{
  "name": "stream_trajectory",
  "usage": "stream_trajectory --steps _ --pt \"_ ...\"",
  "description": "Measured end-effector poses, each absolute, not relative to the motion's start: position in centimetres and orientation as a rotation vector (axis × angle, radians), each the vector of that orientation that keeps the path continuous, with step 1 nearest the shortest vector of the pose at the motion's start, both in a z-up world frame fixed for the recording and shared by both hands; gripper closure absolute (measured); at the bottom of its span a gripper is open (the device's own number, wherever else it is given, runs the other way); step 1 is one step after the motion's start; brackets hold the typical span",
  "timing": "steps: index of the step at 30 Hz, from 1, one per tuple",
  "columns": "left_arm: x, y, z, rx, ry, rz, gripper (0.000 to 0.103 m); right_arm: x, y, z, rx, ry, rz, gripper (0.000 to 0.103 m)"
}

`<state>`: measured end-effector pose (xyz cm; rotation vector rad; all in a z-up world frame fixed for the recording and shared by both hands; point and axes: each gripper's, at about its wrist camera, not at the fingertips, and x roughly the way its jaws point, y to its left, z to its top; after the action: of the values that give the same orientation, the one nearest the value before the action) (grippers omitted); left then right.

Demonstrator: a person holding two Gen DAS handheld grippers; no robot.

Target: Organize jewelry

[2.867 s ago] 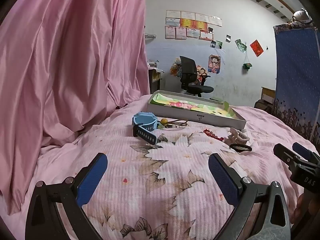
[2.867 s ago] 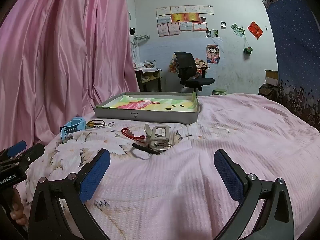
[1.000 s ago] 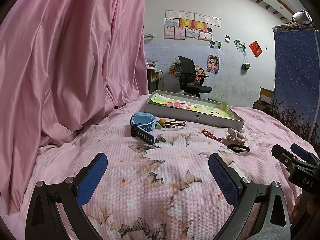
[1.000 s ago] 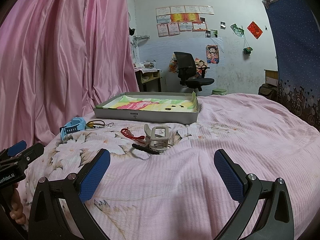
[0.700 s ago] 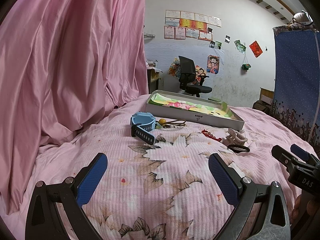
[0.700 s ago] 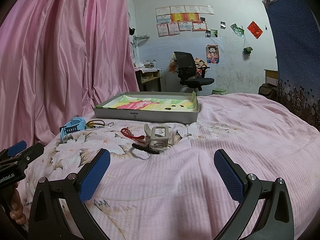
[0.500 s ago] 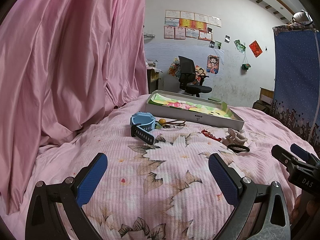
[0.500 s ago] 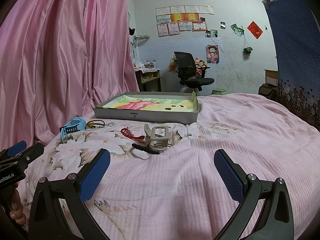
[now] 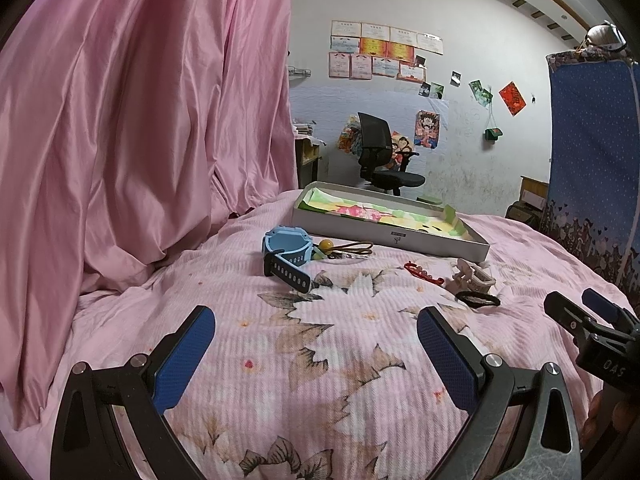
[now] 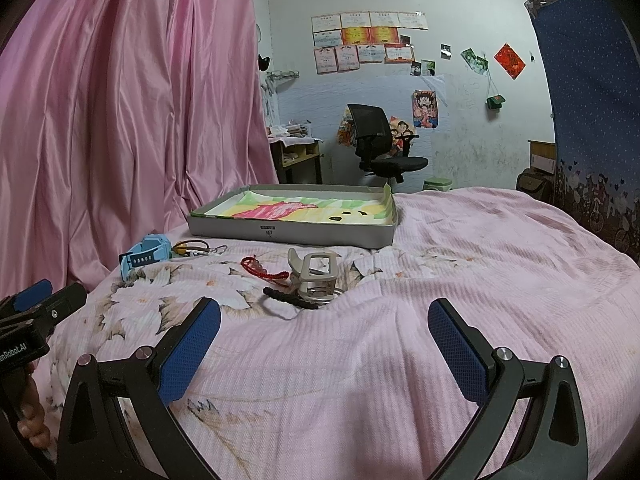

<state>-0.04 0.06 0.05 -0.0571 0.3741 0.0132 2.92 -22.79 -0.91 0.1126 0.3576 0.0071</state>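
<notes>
Nearest, the left gripper (image 9: pixel 316 344) and right gripper (image 10: pixel 324 334) hover over the floral bedspread (image 10: pixel 460 264), jaws spread wide and empty, with bare quilt between them. Beyond lie a black hair tie (image 10: pixel 290 300), a beige claw clip (image 10: pixel 316 270), a red bracelet (image 10: pixel 260 269) and a blue watch (image 9: pixel 288 250). Farthest, the grey tray (image 10: pixel 292 233) holds only colourful paper; its label is unreadable.

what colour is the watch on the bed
Light blue, with a darker strap end; the watch shows best in the left wrist view.
</notes>
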Motion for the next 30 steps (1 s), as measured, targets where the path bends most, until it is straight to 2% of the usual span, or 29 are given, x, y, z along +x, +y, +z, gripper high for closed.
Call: stream_trajectory --steps 10,30 --pt "0.7 0.6 1.3 -0.071 0.372 0.015 0.001 3.4 -22.7 -0.4 0.096 0.353 0.020 0.001" --pt "10.3 2.7 1.7 -0.033 0.487 0.025 0.001 11.2 -23.0 0.4 0.119 0.464 0.134 0.001"
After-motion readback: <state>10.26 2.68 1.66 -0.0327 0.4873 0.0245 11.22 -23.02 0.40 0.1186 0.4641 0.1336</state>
